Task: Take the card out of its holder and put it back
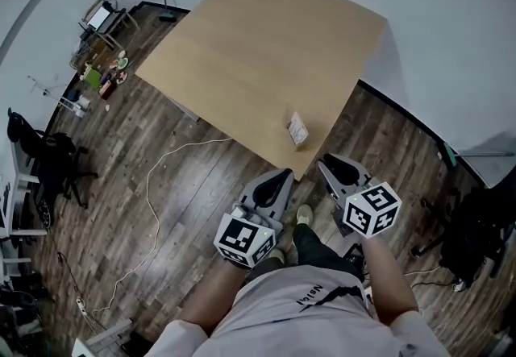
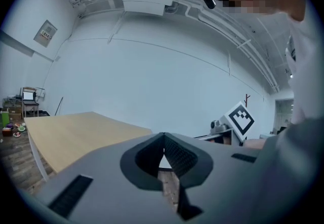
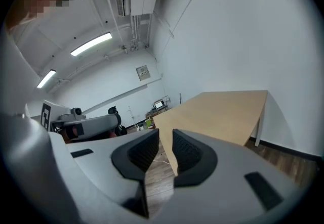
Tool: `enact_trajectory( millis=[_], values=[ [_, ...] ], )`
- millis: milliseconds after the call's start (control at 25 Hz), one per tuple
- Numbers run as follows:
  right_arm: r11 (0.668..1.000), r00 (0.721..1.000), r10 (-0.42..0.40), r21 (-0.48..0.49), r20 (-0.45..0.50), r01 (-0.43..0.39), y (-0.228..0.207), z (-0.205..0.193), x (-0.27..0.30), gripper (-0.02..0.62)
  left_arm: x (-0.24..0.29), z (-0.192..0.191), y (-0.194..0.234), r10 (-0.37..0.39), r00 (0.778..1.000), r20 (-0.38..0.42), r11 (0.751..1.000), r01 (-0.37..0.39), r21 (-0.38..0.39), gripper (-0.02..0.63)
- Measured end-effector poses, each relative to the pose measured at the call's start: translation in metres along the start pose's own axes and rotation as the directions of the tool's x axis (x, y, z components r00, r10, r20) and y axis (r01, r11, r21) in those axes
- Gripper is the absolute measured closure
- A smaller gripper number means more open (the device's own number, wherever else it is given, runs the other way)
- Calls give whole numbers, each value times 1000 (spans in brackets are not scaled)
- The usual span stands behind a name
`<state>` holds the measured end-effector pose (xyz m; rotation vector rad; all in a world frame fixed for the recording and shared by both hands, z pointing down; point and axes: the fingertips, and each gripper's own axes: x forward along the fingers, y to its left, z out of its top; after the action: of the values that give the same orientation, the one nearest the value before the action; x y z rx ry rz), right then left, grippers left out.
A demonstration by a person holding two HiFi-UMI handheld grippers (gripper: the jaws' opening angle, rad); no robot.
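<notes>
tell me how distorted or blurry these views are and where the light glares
Head view: strong fisheye, table edges bow, light even, sharp. Left gripper view: dark round corners, left gripper slightly soft up close. Right gripper view: ceiling light glares white, heavy fisheye bend.

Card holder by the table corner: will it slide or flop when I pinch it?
The card holder looks small and flat, so probably light; on the smooth table it may skid when pushed. It lies near the edge, so a shove could drop it.
</notes>
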<state>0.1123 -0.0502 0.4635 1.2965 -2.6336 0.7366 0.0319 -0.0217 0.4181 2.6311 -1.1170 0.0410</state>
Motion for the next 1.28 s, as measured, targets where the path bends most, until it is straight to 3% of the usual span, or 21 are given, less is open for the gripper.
enact_trajectory(
  millis=[240,480,760,1120,1280],
  values=[
    [999,988,-11,41,-155,18,-64,-27,55,517,33,-9,30,96,995,-36,995,-97,-15,594],
    [997,952,-21,71,-306,44,-93,-59,93,512,36,-18,60,152,986,-67,987,-155,-44,594],
    [994,898,-78,39,-432,105,-112,-91,136,502,45,-24,97,140,987,-84,986,-147,-75,594],
    [984,841,-165,-31,-515,174,-125,-117,161,505,52,-33,134,119,987,-110,984,-132,-123,594],
    [981,830,-179,-37,-528,188,-123,-122,165,555,51,-37,144,107,987,-119,984,-123,-133,594]
  ],
)
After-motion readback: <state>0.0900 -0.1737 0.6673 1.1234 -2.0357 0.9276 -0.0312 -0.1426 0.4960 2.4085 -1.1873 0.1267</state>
